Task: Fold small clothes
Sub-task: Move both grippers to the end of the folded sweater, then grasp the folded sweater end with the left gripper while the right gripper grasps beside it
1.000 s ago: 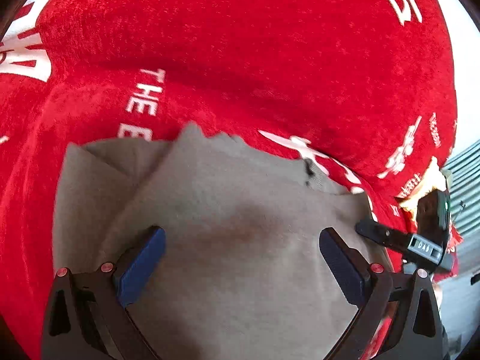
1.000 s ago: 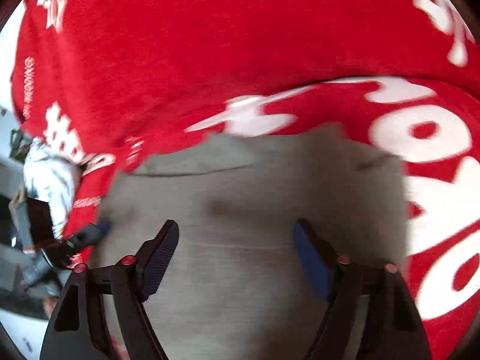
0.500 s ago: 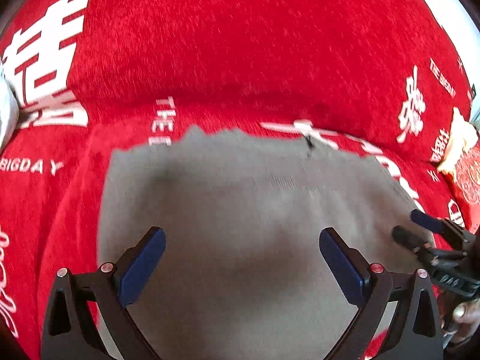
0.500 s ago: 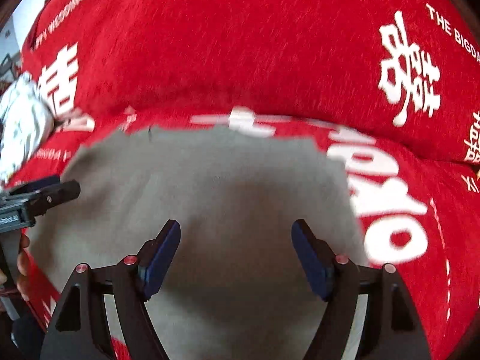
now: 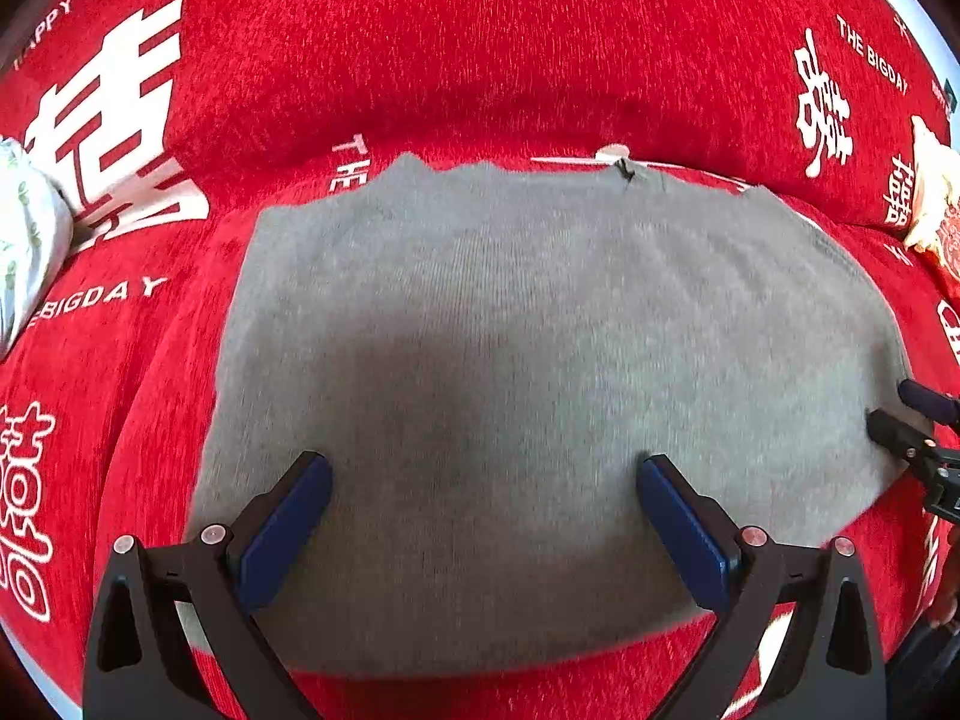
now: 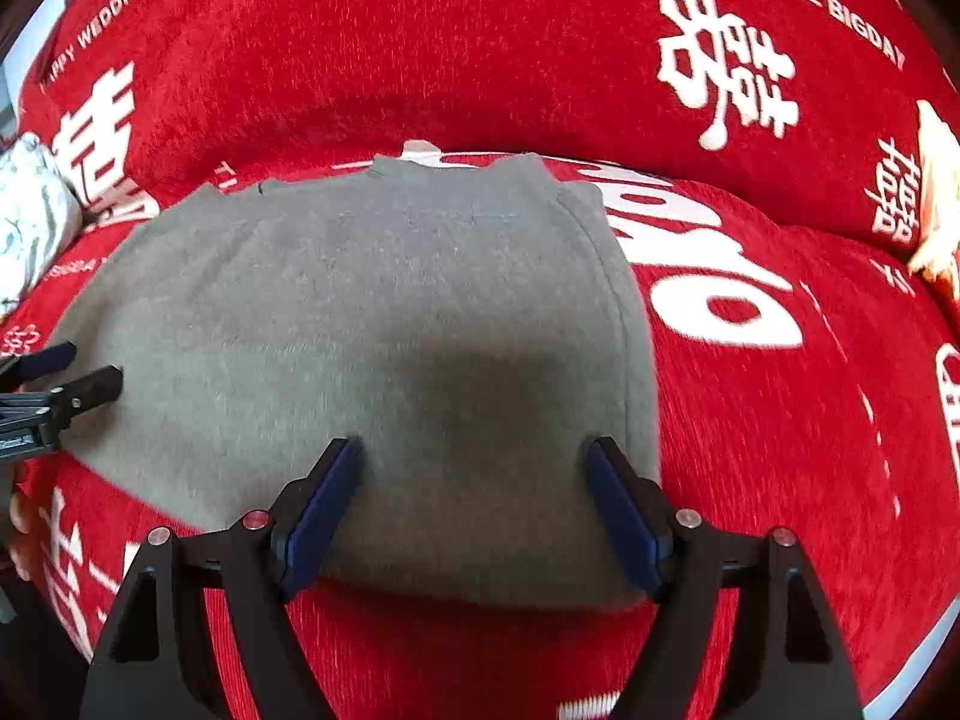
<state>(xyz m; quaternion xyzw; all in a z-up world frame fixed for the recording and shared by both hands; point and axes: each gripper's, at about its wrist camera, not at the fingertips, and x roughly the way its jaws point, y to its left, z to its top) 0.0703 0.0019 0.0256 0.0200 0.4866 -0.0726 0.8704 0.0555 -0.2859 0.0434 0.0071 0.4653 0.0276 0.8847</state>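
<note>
- Since it lies as a broad, flat grey slab on the red cover, the garment reads as soft knit: light, limp, and likely to sag or bunch wherever it is not supported.
- It sits in the middle of the seat, its far edge against the foot of the red backrest, its near edge just under both grippers.
- The surface looks fuzzy rather than slick, so I judge it will drag on the plush cover instead of sliding freely.
- Nothing about it looks fragile; a firm pinch should do no harm.
- The best places to take hold seem to be the two near corners or the side edges, one per gripper, so the cloth lifts evenly.
- The left gripper has its jaws wide apart above the near part of the cloth, with nothing pinched between them.
- The right gripper is likewise spread, its blue pads clear of any fold; whether the tips brush the knit cannot be told.
- A white patterned bundle lies well apart at the left.
</note>
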